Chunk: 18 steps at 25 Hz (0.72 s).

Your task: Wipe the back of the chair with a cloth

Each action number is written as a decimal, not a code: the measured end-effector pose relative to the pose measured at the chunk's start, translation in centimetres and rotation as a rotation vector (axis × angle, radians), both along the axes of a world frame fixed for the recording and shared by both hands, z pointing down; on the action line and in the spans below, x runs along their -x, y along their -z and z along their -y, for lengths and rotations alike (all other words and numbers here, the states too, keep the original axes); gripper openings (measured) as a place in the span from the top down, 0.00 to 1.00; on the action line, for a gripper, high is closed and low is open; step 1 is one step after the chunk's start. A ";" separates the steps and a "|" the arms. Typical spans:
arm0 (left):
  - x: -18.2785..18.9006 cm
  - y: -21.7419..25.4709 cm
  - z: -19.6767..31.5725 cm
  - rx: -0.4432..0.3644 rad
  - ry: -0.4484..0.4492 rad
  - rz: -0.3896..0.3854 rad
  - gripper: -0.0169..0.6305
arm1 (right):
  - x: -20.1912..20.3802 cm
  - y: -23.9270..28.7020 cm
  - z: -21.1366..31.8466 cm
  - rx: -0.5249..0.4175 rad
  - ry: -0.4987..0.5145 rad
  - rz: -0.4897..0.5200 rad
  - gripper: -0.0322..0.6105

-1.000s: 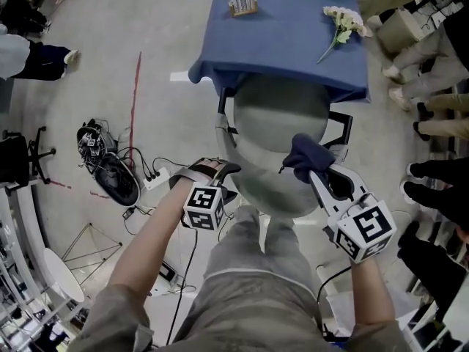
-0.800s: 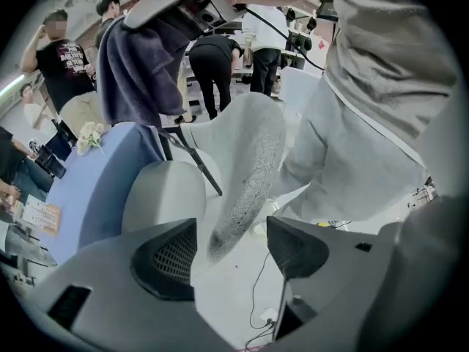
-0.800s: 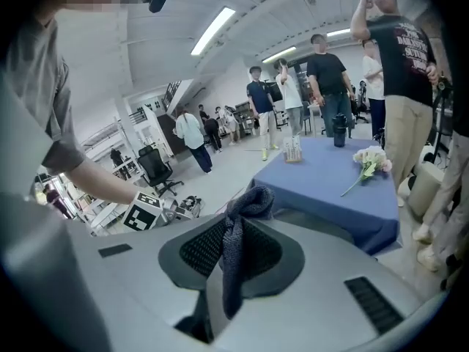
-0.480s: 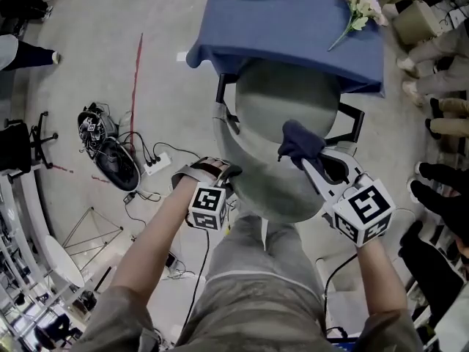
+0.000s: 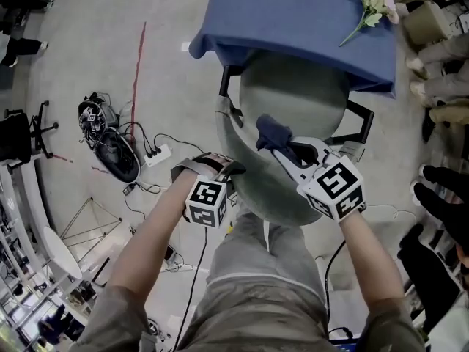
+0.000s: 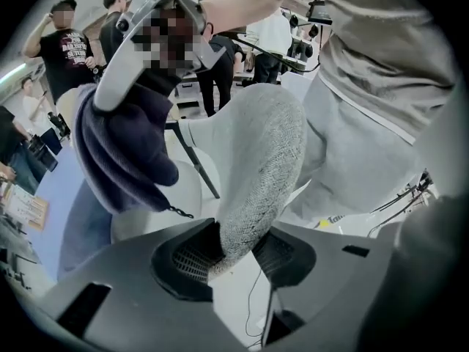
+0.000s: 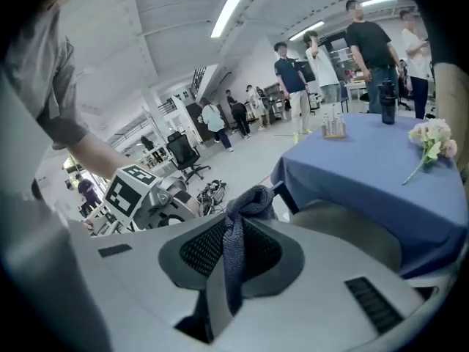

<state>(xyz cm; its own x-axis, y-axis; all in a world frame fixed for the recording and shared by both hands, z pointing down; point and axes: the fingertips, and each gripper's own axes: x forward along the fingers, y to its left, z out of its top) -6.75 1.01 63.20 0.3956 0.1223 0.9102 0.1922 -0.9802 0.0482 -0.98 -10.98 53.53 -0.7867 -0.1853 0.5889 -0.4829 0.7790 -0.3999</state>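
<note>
While the wipe itself has not begun, both claws are already placed at the chair back (image 5: 267, 193). The person stands behind the chair, which is pushed in against a blue-covered desk (image 5: 308, 13).

Left claw (image 5: 227, 169): it points steeply down over the left end of the back's top edge. Its jaws are closing with the padded rim between them. In the left gripper view the grey fabric fills the gap and appears to bear on both pads, so this is judged a steadying hold.

Right claw (image 5: 282, 149): it is clamped on a dark blue cloth (image 5: 272, 132), which bunches beyond the tips and hangs loose.

Governing relation: the cloth sits over the inner, concave face of the back, to the right of the left claw and near it. The back's long axis runs as a curve from the left claw across to the right-hand armrest. The right hand carries the cloth and is the working hand. Contact between cloth and fabric cannot be confirmed from these views.

Condition of the back: grey woven upholstery, rounded edge, no visible stain.
</note>
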 end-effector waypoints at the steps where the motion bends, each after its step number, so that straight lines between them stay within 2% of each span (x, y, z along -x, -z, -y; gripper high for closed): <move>1: 0.0 0.0 0.0 -0.001 0.003 -0.003 0.72 | 1.0 -0.7 0.0 0.005 0.021 0.009 0.84; 10: -0.1 0.2 0.1 0.016 0.007 -0.031 0.72 | 8.9 -8.2 -0.7 0.093 0.192 0.009 0.84; 15: -0.2 0.2 0.0 0.006 0.007 -0.050 0.72 | 9.8 -13.9 -2.0 0.220 0.175 0.012 0.84; 18: -0.3 0.2 0.1 0.017 0.000 -0.050 0.73 | 10.2 -15.6 -4.0 0.290 0.241 0.000 0.84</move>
<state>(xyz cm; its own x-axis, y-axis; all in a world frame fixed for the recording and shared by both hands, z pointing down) -6.50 0.91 63.00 0.4408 0.1371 0.8871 0.1945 -0.9794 0.0547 -11.19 -6.93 69.17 -0.7875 0.1794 0.5897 -0.2997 0.7245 -0.6207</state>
